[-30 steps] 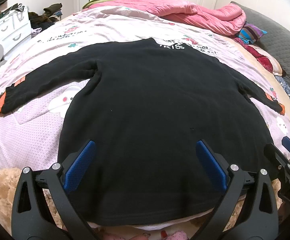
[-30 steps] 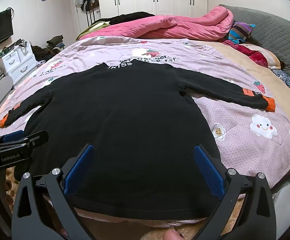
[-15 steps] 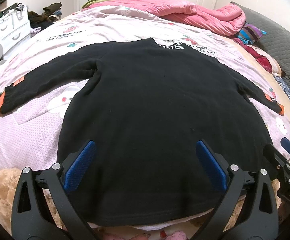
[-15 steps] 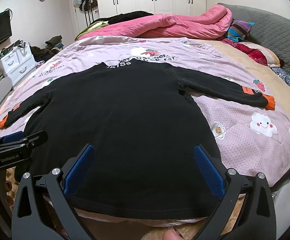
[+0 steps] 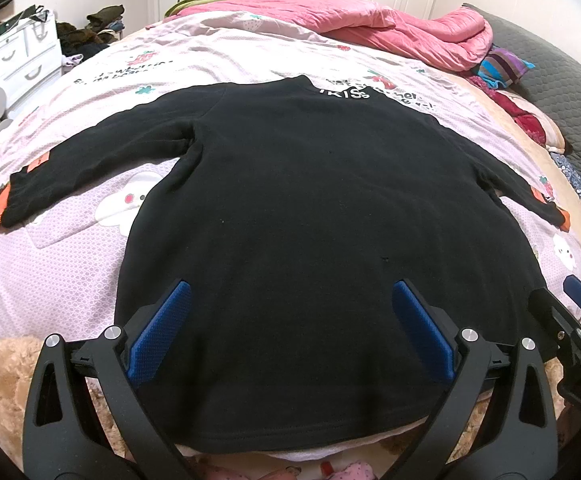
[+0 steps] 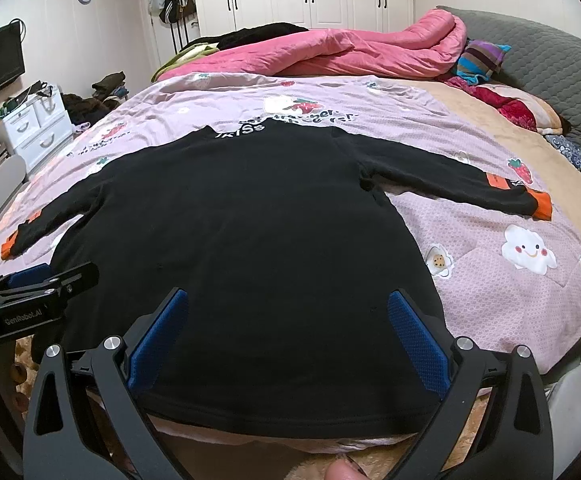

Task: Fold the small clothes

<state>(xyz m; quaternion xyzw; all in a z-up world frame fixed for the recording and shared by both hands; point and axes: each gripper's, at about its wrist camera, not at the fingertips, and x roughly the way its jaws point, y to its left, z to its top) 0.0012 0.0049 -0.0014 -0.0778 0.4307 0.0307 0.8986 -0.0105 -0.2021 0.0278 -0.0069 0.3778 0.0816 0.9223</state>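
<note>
1. A black top [image 5: 314,240] lies spread flat on the bed [image 5: 50,264], hem near, collar far, sleeves out to left and right.
2. The left tongs [image 5: 290,320] hover over the near hem with their blue pads wide apart, holding nothing.
3. The right tongs [image 6: 286,324] hover likewise over the hem further right, also wide apart and empty.
4. No fold looks begun; the next move is probably a grip on the hem or a sleeve.
5. Risk: pinching only the top layer would split the layers and bunch the fold.
6. Risk: the pads could catch the quilt along with the cloth and drag it.
7. Risk: uneven lifts by the two tongs would skew the fold.
</note>
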